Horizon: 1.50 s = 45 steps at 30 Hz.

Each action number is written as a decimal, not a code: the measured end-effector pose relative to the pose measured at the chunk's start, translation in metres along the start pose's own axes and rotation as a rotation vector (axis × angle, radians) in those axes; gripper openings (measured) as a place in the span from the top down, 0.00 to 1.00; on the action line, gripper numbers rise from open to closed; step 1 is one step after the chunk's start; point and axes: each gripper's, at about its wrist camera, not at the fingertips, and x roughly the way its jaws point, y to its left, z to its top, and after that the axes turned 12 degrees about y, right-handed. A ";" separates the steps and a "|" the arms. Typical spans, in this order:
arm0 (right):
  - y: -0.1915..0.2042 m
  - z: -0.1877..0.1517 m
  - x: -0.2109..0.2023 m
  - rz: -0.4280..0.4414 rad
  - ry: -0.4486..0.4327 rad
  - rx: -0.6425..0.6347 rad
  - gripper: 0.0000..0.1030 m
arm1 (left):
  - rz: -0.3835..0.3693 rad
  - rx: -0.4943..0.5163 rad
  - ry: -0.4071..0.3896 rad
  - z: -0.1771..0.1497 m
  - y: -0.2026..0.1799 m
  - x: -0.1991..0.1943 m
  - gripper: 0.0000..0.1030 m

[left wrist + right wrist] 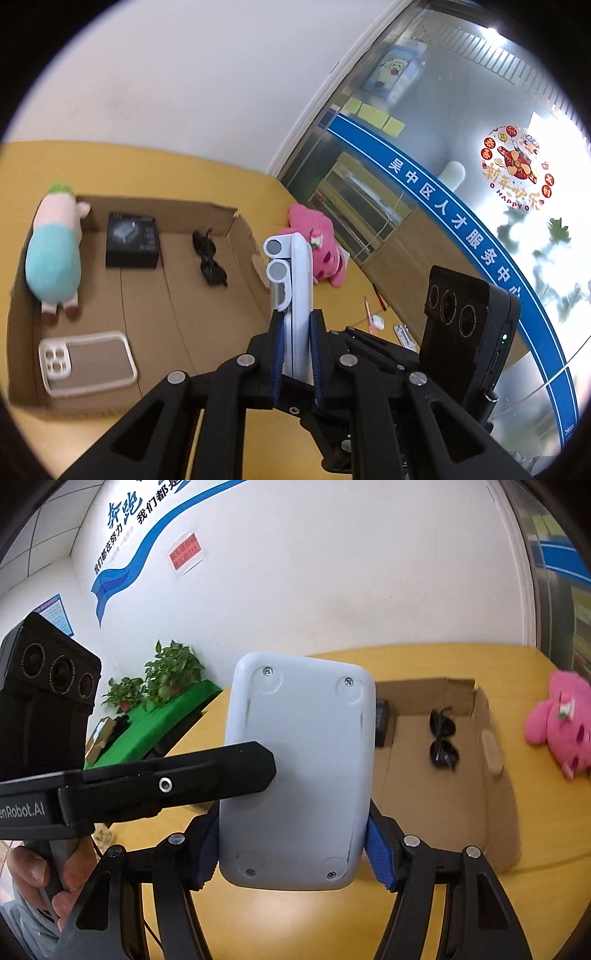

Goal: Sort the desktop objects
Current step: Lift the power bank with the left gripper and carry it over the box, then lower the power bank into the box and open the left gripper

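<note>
The white device [295, 775] is clamped by both grippers [295, 354] [291, 842] above the surface, near the cardboard box [147, 295], its long axis pointing boxward.

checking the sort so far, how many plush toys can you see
2. The pastel alpaca plush lies in the cardboard box by its left wall; the pink plush lies on the yellow table outside it. Others may be hidden.

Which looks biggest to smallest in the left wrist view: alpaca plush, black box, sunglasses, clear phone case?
1. alpaca plush, clearly largest.
2. clear phone case and black box look about alike; the case lies nearer the camera, so I won't rank them.
3. sunglasses, smallest.
</note>
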 end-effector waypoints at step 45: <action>-0.052 -0.006 0.099 -0.220 0.261 0.084 0.00 | 0.549 -0.066 0.049 -0.015 0.103 0.048 0.24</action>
